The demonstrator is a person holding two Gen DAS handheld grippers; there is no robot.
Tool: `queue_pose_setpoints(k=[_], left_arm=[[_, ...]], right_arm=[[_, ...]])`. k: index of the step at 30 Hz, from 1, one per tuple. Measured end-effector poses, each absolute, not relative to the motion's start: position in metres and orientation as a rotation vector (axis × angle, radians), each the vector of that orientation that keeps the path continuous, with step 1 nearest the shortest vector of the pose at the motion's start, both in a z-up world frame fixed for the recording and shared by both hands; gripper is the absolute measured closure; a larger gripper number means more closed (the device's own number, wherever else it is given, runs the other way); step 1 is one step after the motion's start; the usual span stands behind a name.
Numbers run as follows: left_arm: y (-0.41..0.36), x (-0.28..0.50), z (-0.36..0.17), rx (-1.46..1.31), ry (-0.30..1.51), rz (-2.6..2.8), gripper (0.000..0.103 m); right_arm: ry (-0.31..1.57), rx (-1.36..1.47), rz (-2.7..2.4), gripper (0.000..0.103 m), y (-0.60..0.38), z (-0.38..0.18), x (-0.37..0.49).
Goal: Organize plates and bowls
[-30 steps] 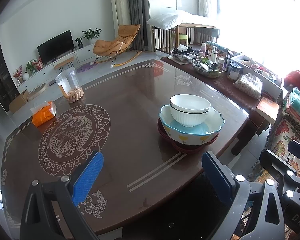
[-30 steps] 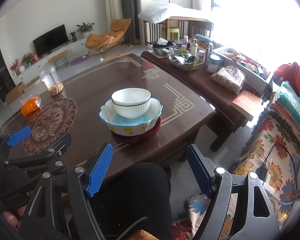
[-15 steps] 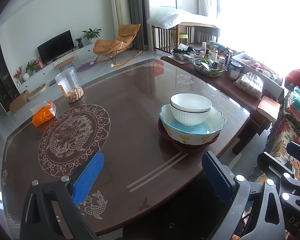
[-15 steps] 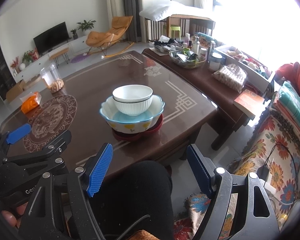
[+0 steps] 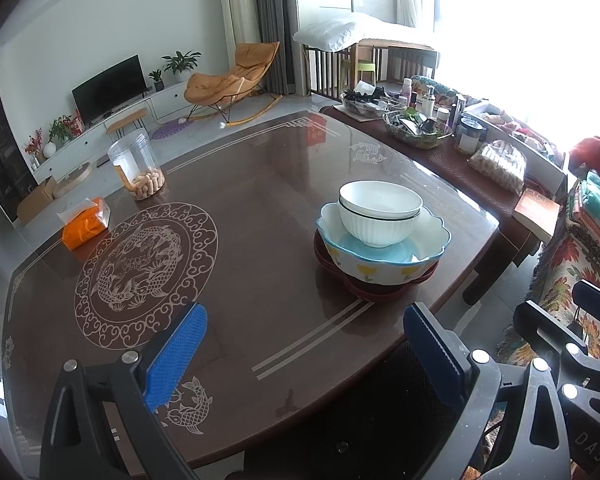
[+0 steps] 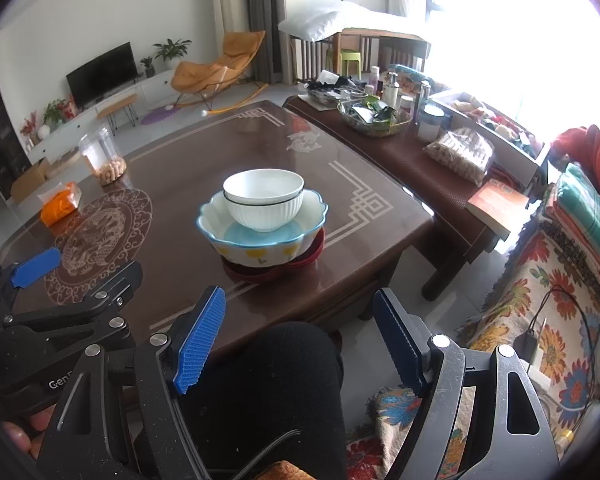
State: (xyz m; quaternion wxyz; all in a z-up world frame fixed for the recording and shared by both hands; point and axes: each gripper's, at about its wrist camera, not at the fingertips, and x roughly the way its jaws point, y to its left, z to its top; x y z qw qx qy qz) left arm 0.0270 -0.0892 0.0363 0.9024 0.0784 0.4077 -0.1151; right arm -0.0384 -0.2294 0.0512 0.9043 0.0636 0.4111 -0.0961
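A white ribbed bowl [image 5: 380,212] [image 6: 263,200] sits nested in a scalloped blue-and-white bowl [image 5: 384,262] [image 6: 260,246], which rests on a dark red plate [image 5: 364,290] [image 6: 260,274] on the brown table [image 5: 240,208]. My left gripper [image 5: 304,352] is open and empty, held back over the table's near edge. My right gripper [image 6: 300,340] is open and empty, held off the table's near edge above a dark knee. The left gripper also shows at the left of the right wrist view [image 6: 60,280].
A clear jar of snacks [image 5: 137,168] and an orange tissue pack [image 5: 85,222] stand at the table's far left. A cluttered side table [image 6: 420,148] with baskets, bottles and a book [image 6: 496,208] lies to the right. A floral-covered sofa [image 6: 560,300] is at far right.
Both grippers stay open and nearly still. The right wrist view has drifted slightly, so the bowl stack sits a little higher and more central in it.
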Motion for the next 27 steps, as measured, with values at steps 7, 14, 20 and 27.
queue_pose_setpoints(k=[7,14,20,27], left_arm=[[-0.091,0.026,0.029,0.177,0.869,-0.237,0.005],[-0.089,0.023,0.029,0.176,0.882,-0.242,0.005],[-0.084,0.019,0.028,0.171,0.892,-0.242,0.005],[-0.076,0.013,0.029,0.154,0.902,-0.245,0.005]], right_arm=[[0.856,0.13,-0.199,0.024,-0.23,0.049,-0.038],[0.861,0.116,-0.202,0.023,-0.226,0.047,-0.042],[0.857,0.099,-0.205,0.024,-0.22,0.051,-0.046],[0.861,0.087,-0.204,0.023,-0.213,0.051,-0.051]])
